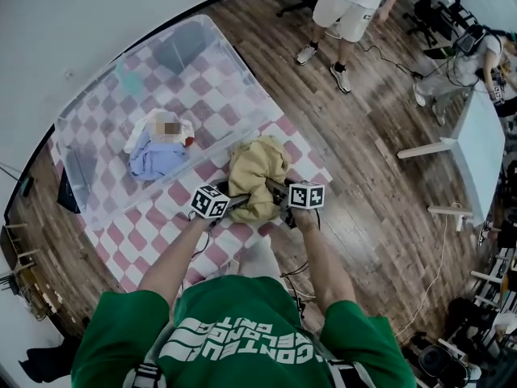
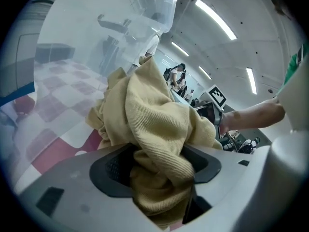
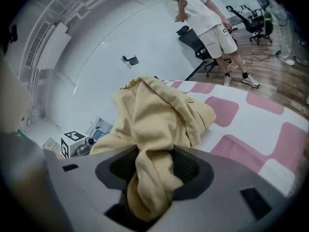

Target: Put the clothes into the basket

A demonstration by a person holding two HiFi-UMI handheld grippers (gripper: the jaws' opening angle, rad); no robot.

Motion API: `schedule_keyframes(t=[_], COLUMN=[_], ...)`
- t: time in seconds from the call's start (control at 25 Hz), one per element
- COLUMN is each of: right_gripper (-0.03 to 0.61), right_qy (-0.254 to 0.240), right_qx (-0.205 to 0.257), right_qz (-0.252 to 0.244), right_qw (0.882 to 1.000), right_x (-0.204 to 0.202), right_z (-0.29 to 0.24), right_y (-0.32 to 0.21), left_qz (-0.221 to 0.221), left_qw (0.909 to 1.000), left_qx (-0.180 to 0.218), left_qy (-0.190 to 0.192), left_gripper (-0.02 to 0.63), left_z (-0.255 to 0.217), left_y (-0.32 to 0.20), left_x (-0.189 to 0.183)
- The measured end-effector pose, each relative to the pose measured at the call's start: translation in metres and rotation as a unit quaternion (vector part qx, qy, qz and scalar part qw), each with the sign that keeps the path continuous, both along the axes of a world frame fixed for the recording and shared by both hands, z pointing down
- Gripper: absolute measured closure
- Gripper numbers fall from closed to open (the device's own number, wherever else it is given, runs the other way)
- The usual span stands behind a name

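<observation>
The left tool [image 1: 237, 204] is clamped on a tan garment [image 1: 257, 168]. In the left gripper view its dark pads [image 2: 112, 167] press a thick fold of ribbed fabric [image 2: 154, 115] that fills the gap and bulges up over the left tool [image 2: 154, 170]. The right tool [image 1: 279, 191] grips the same garment from the other side. In the right gripper view a twisted rope of the cloth [image 3: 154, 110] is pinched between its jaws, and the rest mounds up beyond the right tool [image 3: 152, 173]. The garment sits bunched between the two tools, over a pink-and-white checked cloth [image 1: 307, 156] that covers what seems to be a tabletop. From the head view it is hard to say whether the garment rests on that cloth or hangs just clear of it. It lies just outside the near right corner of the basket [image 1: 246, 83], a clear plastic tub standing on the same cloth. Inside the basket, well to the left of the garment, lie blue and white clothes [image 1: 153, 158]. The tools' marker cubes [image 1: 210, 201] face up near each other, with the garment's lower end between them.
</observation>
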State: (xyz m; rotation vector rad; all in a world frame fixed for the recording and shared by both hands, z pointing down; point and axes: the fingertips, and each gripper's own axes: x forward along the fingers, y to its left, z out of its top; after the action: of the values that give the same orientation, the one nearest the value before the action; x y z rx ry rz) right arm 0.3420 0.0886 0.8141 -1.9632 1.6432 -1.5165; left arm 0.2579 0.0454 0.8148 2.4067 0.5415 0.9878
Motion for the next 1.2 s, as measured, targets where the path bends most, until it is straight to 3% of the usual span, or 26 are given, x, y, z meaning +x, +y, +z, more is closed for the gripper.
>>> schedule_keyframes(t=[0.4, 0.68, 1.2], right_gripper=[0.411, 0.43, 0.437], right_qy=[-0.009, -0.008, 0.089], right_qx=[0.042, 0.094, 0.163], right_qz=[0.041, 0.094, 0.152], right_qw=[0.998, 0.991, 0.971], right_x=[0.001, 0.008, 0.039], right_z=[-0.022, -0.058, -0.171], right_y=[0.005, 0.023, 0.068], left_qz=[0.003, 0.044, 0.111], left_qw=[0.999, 0.995, 0.9742], left_qx=[-0.025, -0.02, 0.002], left_qy=[0.037, 0.087, 0.196], left_gripper=[0.359, 0.376, 0.379], left_z=[-0.03, -0.07, -0.171], left_y=[0.019, 0.041, 0.083], left_x=[0.013, 0.029, 0.066])
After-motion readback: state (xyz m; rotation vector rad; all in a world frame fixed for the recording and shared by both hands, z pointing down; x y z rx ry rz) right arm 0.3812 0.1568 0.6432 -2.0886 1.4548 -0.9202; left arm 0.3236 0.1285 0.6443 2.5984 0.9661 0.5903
